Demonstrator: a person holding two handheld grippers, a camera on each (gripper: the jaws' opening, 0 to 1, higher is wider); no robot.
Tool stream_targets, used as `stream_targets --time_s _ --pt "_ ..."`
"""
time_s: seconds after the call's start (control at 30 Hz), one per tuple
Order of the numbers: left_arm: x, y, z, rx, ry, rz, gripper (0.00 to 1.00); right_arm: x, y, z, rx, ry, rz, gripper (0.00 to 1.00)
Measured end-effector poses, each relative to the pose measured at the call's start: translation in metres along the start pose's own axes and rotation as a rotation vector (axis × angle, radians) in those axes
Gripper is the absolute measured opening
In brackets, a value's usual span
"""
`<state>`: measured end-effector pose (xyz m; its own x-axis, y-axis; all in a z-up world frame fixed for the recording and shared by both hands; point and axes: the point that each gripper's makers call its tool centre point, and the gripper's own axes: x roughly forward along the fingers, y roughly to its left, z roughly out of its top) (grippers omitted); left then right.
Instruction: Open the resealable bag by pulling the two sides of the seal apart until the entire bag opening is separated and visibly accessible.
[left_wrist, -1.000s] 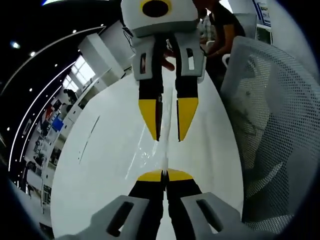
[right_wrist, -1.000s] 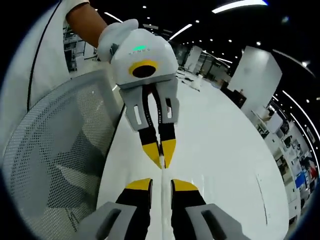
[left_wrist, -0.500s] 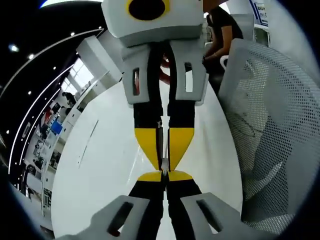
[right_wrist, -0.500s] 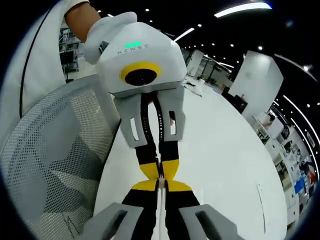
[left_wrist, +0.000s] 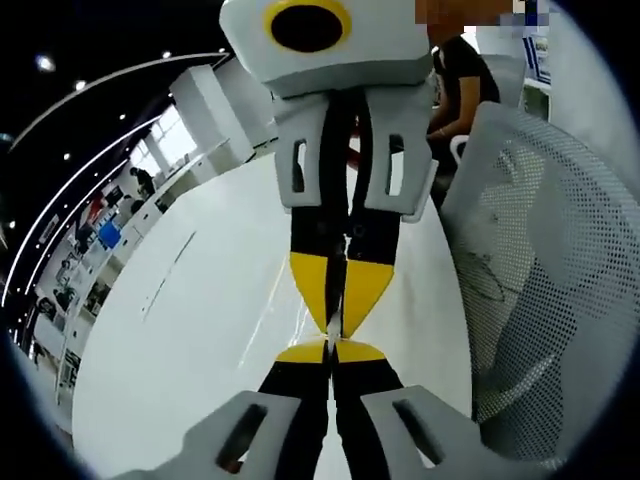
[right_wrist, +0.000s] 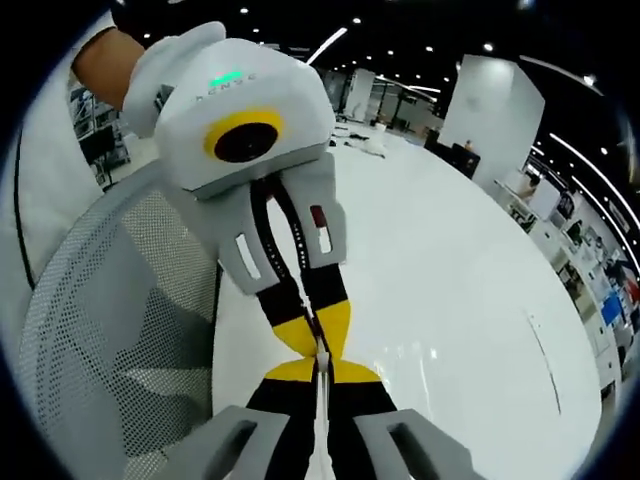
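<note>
The two grippers meet tip to tip above the white table (left_wrist: 180, 340), and the clear bag (left_wrist: 334, 322) is a thin see-through edge pinched between them. The left gripper (left_wrist: 331, 350) has its jaws squeezed tight on one side of the bag's top, and the right gripper (right_wrist: 322, 371) has its jaws squeezed tight on the other side. I think the slippery plastic could slide out when they pull, because each one holds just a tiny bit with its yellow tips.
</note>
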<state>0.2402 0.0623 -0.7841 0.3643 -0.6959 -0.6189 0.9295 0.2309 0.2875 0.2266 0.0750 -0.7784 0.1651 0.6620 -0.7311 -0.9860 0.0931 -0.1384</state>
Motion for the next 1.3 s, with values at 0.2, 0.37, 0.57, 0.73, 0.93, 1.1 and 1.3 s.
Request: stream_targets --time_s 0.2,0.37,0.57,0.73,0.93,1.1,1.3 --pt "-0.004 0.001 -0.001 -0.006 -0.015 -0.004 0.0 0.001 -0.003 -0.015 0.017 0.059 -0.005 0.0" --pt "-0.001 0.001 0.0 -0.006 -0.021 -0.009 0.0 0.0 -0.004 -0.016 0.021 0.072 -0.007 0.0" --pt "0.0 -0.002 0.001 0.007 -0.024 -0.03 0.0 -0.001 -0.003 -0.017 0.022 0.077 -0.007 0.0" --pt "-0.003 -0.003 0.006 0.032 -0.031 -0.038 0.0 -0.002 -0.002 -0.016 0.025 0.087 -0.002 0.0" --pt "-0.006 -0.008 0.014 0.06 -0.054 -0.066 0.0 -0.001 0.0 -0.016 0.025 0.096 0.003 0.0" --pt "-0.007 -0.003 0.014 0.057 -0.06 -0.039 0.0 -0.003 -0.003 -0.015 0.036 0.085 -0.006 0.0" --pt "-0.013 0.01 0.022 0.053 -0.079 -0.011 0.0 -0.012 -0.019 -0.02 0.058 0.086 -0.041 0.0"
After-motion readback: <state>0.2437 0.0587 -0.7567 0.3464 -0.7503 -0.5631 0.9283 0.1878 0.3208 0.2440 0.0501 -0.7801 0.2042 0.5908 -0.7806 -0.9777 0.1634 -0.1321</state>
